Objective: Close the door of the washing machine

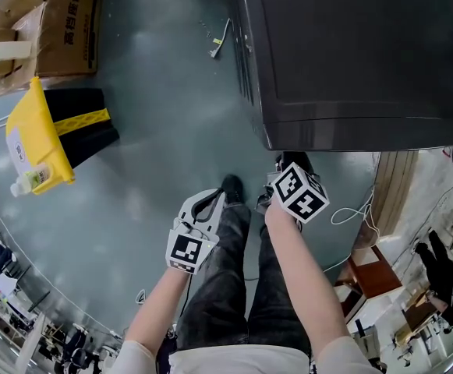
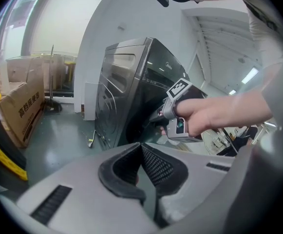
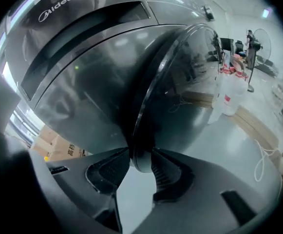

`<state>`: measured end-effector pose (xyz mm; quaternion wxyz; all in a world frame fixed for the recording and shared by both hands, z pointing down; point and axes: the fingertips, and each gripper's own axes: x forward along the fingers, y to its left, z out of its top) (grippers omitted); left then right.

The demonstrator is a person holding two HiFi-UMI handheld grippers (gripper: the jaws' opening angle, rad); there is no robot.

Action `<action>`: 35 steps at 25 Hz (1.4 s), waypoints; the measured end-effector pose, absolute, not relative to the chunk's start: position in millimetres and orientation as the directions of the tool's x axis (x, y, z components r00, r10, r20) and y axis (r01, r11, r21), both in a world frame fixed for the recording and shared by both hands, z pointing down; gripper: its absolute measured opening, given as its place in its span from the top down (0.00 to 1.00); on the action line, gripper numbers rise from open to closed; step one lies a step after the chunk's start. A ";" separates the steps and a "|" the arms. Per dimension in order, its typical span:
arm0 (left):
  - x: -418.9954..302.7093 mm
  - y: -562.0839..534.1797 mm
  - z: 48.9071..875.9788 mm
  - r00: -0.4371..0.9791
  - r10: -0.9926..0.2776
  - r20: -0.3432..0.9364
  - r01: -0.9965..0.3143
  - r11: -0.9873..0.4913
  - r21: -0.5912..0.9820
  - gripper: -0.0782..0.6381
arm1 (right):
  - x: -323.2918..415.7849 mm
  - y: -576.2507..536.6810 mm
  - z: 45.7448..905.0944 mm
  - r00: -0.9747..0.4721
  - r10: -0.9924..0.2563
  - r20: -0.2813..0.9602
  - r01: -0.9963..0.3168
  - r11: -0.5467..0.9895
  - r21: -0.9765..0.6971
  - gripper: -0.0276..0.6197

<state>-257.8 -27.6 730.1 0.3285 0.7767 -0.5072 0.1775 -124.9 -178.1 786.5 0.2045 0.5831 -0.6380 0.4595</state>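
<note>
Brand name "Midea" stands in pale letters on the upper front panel of the washing machine (image 3: 83, 67), legible in the right gripper view; a row of dark Chinese characters beginning 高档 runs along the side of the cardboard box (image 1: 66, 22); the white label (image 1: 19, 150) on the yellow bag (image 1: 43, 131) carries print too small to read.

1 washing machine (image 1: 351, 45), 1 door (image 3: 180, 82), 2 grippers (image 2: 141, 147) (image 3: 140, 162), 1 yellow bag (image 1: 43, 123)
</note>
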 end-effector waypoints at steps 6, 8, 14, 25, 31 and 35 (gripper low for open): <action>-263.4 -22.9 732.4 0.419 -0.669 0.614 -0.906 -0.264 0.331 0.88 | -124.6 -178.7 785.2 -0.220 -0.543 0.810 -0.927 -0.143 -0.348 0.72; -263.5 -22.7 733.4 0.421 -0.667 0.615 -0.905 -0.265 0.333 0.88 | -124.6 -179.6 786.0 -0.212 -0.538 0.816 -0.922 -0.168 -0.350 0.72; -260.8 -24.8 733.1 0.432 -0.662 0.612 -0.900 -0.276 0.337 0.88 | -123.7 -181.7 785.9 -0.181 -0.540 0.822 -0.900 -0.246 -0.360 0.73; -268.3 -25.6 723.6 0.426 -0.664 0.614 -0.903 -0.271 0.334 0.88 | -128.3 -188.6 785.7 -0.187 -0.523 0.831 -0.899 -0.251 -0.360 0.73; -266.8 -35.2 710.7 0.436 -0.677 0.593 -0.899 -0.291 0.328 0.88 | -127.5 -185.9 779.7 -0.223 -0.532 0.817 -0.915 -0.173 -0.363 0.72; -257.3 -43.4 693.4 0.460 -0.679 0.572 -0.887 -0.327 0.326 0.88 | -114.4 -177.5 759.6 -0.231 -0.534 0.814 -0.938 -0.100 -0.332 0.72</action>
